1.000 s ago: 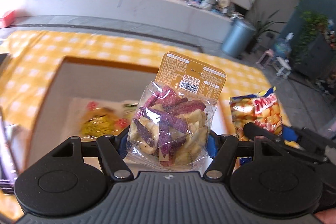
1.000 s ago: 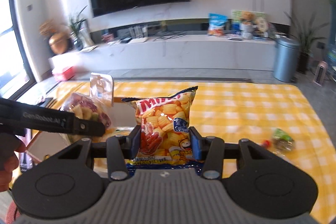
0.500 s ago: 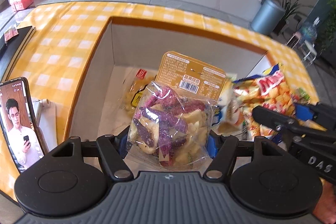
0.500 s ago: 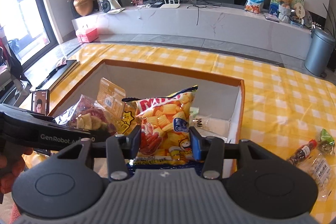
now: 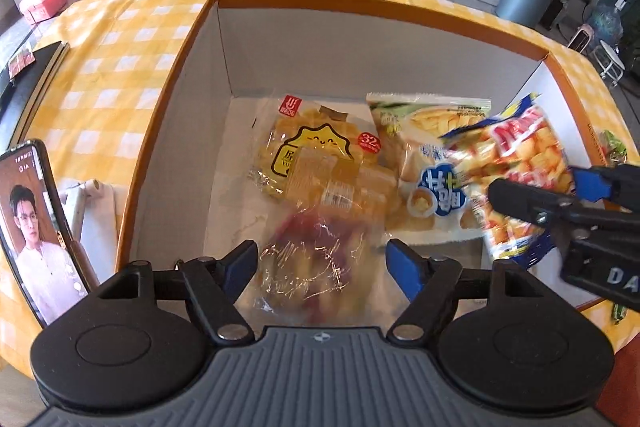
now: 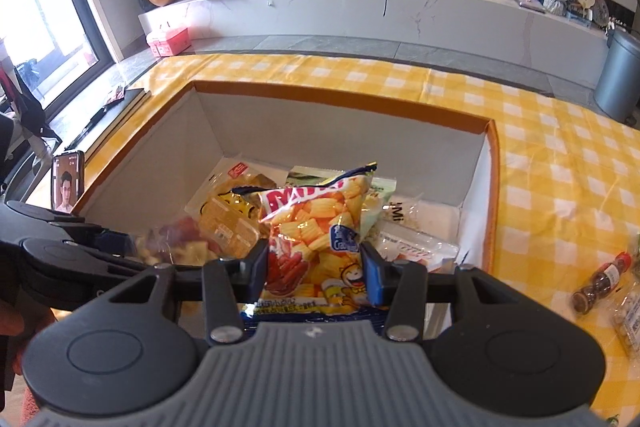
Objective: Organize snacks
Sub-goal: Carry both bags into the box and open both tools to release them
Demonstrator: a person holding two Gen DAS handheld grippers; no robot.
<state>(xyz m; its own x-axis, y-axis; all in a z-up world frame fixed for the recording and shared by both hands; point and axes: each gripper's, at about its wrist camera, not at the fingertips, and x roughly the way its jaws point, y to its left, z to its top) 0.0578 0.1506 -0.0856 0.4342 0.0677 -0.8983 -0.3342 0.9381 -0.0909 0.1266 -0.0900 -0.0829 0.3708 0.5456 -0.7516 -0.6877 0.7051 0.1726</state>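
Observation:
My left gripper [image 5: 322, 259] is open above the white, orange-rimmed box [image 5: 360, 7]. The clear bag of purple and yellow chips [image 5: 312, 247] is blurred between its fingers, free of the pads. My right gripper [image 6: 316, 269] is shut on the yellow and red Mimi crisp bag [image 6: 316, 227], held over the box [image 6: 340, 101]; the bag also shows at the right of the left wrist view [image 5: 516, 167]. In the box lie a yellow pastry bag [image 5: 316, 155] and a green and blue snack bag [image 5: 428, 163].
A phone [image 5: 32, 227] showing a video stands left of the box. A small brown bottle [image 6: 600, 283] and a packet lie on the yellow checked tablecloth [image 6: 560, 163] right of the box. A dark book [image 6: 116, 111] lies at the table's left edge.
My left gripper has opened and let go of the purple and yellow chip bag, which drops into the box. Both grippers have moved lower over the box.

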